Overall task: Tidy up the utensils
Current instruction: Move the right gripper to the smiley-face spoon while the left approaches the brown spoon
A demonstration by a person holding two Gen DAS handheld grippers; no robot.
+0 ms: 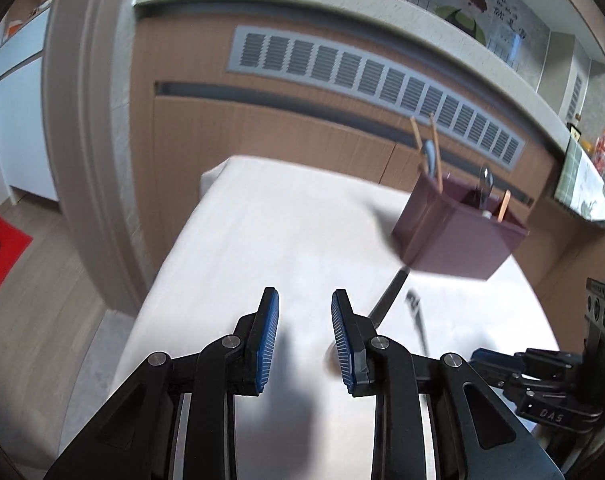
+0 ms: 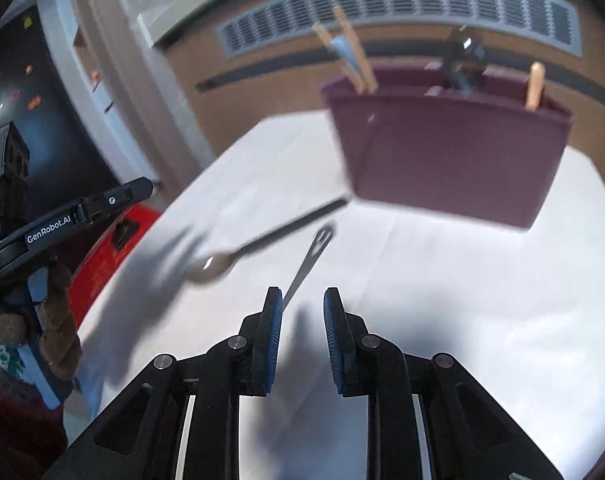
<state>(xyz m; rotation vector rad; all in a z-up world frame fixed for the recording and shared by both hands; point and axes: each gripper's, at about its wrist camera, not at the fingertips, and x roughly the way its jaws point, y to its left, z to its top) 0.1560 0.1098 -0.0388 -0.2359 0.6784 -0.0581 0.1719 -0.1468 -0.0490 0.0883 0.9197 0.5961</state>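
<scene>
Pickup pending: spoon (image 2: 222,260) and fork (image 2: 310,256) lie before maroon caddy (image 2: 442,160); left gripper (image 1: 305,340) and right gripper (image 2: 302,340) parted, empty; next, straddle one handle.

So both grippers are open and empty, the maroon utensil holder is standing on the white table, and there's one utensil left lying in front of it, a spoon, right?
Not quite: two utensils lie in front of the maroon utensil holder, not one. The right wrist view shows a spoon and a slim metal utensil beside it on the white table. The left gripper and right gripper are open and empty.
</scene>
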